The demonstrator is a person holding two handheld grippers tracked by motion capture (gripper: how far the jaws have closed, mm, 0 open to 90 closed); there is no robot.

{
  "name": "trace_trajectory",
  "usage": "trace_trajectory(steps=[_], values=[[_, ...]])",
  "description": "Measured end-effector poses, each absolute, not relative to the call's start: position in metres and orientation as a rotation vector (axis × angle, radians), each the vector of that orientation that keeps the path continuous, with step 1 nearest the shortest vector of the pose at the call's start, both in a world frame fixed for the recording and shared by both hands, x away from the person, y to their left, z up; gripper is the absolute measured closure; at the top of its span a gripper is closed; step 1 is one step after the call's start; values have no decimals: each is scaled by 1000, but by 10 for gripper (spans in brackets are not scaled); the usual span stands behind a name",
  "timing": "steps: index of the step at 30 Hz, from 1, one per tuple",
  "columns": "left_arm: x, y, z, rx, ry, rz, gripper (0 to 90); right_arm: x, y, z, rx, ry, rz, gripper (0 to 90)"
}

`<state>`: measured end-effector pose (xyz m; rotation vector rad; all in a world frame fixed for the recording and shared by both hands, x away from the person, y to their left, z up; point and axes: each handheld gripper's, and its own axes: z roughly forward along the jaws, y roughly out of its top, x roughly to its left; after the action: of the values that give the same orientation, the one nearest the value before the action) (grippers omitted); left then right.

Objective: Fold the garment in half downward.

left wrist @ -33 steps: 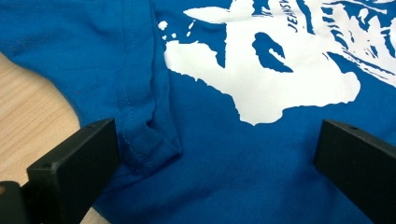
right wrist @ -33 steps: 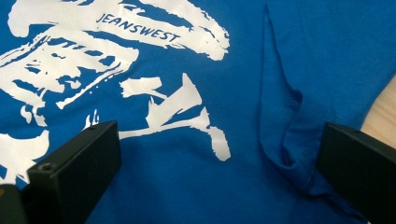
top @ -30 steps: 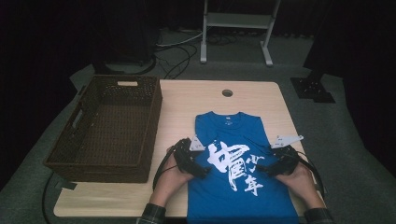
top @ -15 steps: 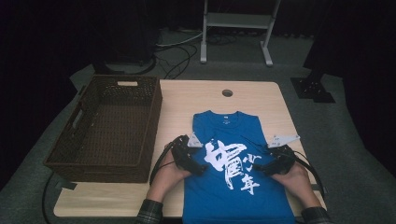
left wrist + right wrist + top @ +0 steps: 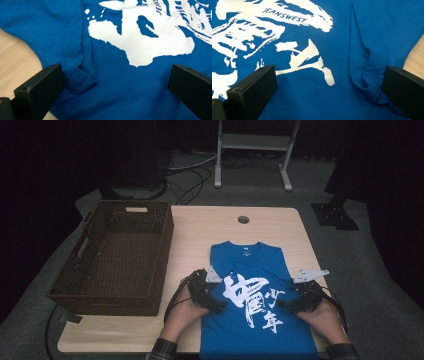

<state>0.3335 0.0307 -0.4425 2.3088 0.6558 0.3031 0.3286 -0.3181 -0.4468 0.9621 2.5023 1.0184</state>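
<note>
T-shirt (image 5: 252,295), blue with a large white print, lies flat on the worktop (image 5: 210,227), front up, collar toward the far edge and hem reaching the near edge, right of the middle. Both sleeves are folded inward onto the body, so the sides run nearly straight.

Left gripper (image 5: 212,302) rests on the shirt's left side, about halfway down, held by the person's left hand (image 5: 182,315). In the left gripper view its jaws stand wide apart, grasping nothing, with the folded sleeve hem (image 5: 78,77) lying just inside one jaw and the white print (image 5: 147,42) beyond.

Right gripper (image 5: 290,305) sits on the shirt's right side at the same height, in the right hand (image 5: 322,317). Its jaws are likewise spread and empty; a puckered sleeve fold (image 5: 365,82) lies by one jaw, and the word JEANSWEST shows in the print.

A dark wicker basket (image 5: 150,280) stands along the worktop's left edge, well apart from the shirt.
</note>
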Motion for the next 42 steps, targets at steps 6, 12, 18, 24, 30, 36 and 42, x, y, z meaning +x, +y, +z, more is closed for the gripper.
trace_trajectory(steps=[6,12,18,24,30,36,42], values=[[320,30,-442,2316,651,297,0,315,-318,-446,972,2507,1005,0],[306,31,-443,2307,651,299,0,302,-318,-446,975,2505,1009,0],[294,31,-444,2303,646,299,0,289,-318,-446,974,2508,1006,0],[284,31,-444,2292,646,300,0,277,-319,-447,980,2507,1006,0],[276,31,-445,2288,643,304,0,268,-319,-447,984,2503,1004,0],[272,31,-444,2291,638,296,0,261,-319,-447,987,2500,1008,0],[281,34,-441,2256,653,259,0,261,-319,-447,987,2500,1009,0]])
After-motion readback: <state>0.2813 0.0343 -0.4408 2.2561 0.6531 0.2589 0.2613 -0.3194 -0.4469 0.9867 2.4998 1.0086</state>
